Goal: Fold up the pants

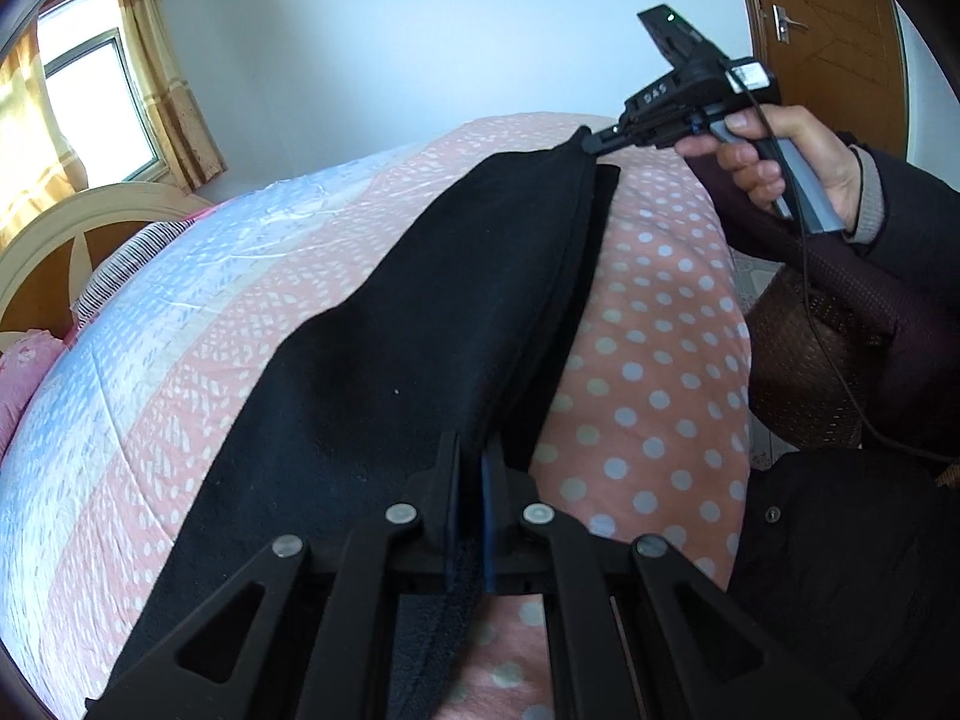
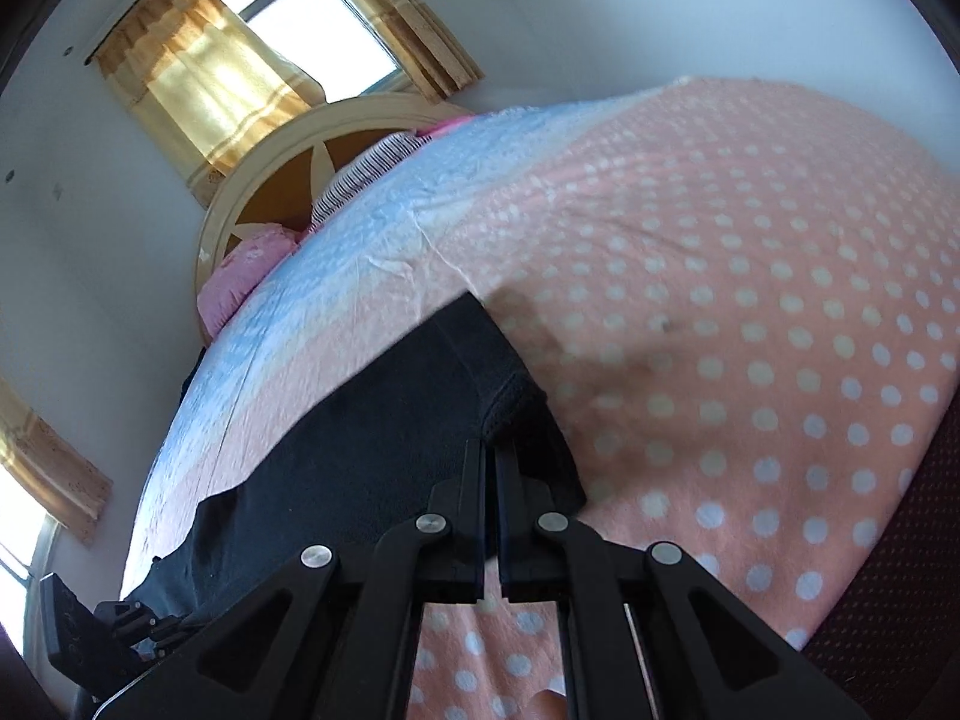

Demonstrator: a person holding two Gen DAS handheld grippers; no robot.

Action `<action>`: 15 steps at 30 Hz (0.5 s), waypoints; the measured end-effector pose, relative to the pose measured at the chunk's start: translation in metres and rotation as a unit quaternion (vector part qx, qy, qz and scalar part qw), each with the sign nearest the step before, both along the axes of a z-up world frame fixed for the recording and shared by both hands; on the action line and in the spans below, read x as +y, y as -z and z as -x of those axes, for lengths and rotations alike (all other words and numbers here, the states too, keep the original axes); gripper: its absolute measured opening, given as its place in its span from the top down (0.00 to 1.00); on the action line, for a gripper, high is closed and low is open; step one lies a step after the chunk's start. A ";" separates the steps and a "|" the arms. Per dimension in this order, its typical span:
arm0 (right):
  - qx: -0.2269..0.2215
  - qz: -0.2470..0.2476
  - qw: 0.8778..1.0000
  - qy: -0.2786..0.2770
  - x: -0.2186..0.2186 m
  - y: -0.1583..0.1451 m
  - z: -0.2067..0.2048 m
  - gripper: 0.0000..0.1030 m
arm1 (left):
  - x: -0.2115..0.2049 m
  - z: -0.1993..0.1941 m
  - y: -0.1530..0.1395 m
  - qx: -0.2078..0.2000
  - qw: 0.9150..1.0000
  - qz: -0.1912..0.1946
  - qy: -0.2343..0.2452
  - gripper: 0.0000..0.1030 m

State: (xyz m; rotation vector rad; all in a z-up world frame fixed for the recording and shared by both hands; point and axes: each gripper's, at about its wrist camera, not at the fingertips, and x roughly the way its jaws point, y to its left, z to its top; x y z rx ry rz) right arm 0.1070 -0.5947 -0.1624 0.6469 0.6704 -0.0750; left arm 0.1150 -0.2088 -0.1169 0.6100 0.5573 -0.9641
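Black pants lie stretched along a polka-dot bed; the left gripper fingers are clamped on one end; the right gripper fingers pinch the other end.

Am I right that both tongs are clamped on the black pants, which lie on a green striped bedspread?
Not quite: the bedspread is pink with white polka dots, not green striped, as the left wrist view shows. The left tongs and right tongs are indeed clamped on the black pants.
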 end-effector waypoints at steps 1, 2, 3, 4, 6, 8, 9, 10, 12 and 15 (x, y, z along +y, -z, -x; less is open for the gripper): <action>-0.001 0.002 1.000 -0.001 0.001 -0.001 0.003 0.98 | 0.002 0.001 0.000 -0.001 1.000 -0.001 0.001 0.93; 0.004 0.004 1.000 -0.001 0.002 0.000 0.004 0.98 | 0.003 0.001 0.001 0.002 1.000 -0.002 0.003 0.93; 0.012 0.006 1.000 0.001 0.002 0.003 0.005 0.98 | 0.002 0.002 0.002 0.000 1.000 -0.003 0.004 0.93; 0.022 0.006 1.000 0.003 0.001 0.006 0.005 0.98 | 0.002 0.002 0.003 -0.002 1.000 -0.004 0.004 0.93; 0.026 0.000 1.000 0.009 -0.001 0.008 0.006 0.98 | 0.001 0.003 0.005 -0.003 1.000 -0.008 0.005 0.93; 0.028 0.004 0.999 0.013 -0.001 0.008 0.009 0.98 | -0.001 0.004 0.007 -0.005 1.000 -0.010 0.007 0.93; 0.028 0.005 1.000 0.014 0.000 0.006 0.010 0.98 | -0.002 0.005 0.008 -0.007 1.000 -0.014 0.007 0.93; 0.026 0.006 1.000 0.016 0.000 0.006 0.012 0.98 | -0.002 0.006 0.009 -0.011 1.000 -0.017 0.007 0.93; 0.034 0.009 0.999 0.016 0.000 0.007 0.012 0.98 | -0.002 0.009 0.007 -0.020 1.000 -0.018 0.009 0.93; 0.045 0.013 0.999 0.006 0.000 0.010 0.008 0.98 | -0.005 0.010 0.009 -0.033 0.999 -0.030 0.010 0.93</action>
